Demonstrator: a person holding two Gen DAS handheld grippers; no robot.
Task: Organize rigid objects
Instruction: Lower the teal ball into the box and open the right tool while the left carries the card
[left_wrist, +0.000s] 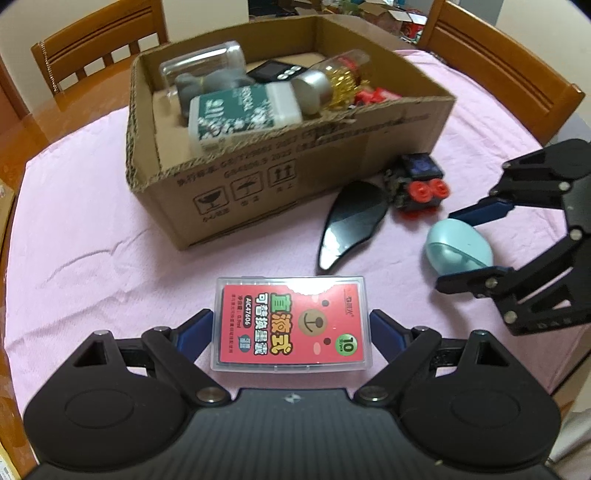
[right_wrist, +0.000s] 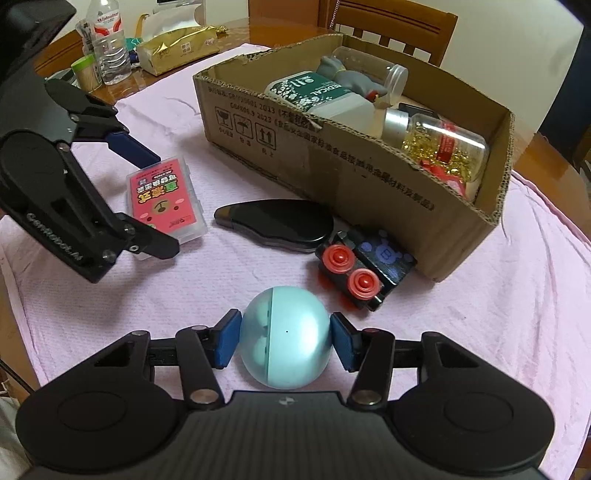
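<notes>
Legend for you: the clear plastic case carries a red label reading "AIC47606" and "10". The cardboard box bears "2013", "2023" and fragile, umbrella and up-arrow handling signs. The green-and-white bottle reads "MEDICAL". The black block shows "B". The left gripper's body reads "Cenrobot.AI".

Past my work area I see a pink cloth covering the wooden table; two wooden chairs stand at its far edge; a water bottle and a gold tissue box sit beside the cloth.
</notes>
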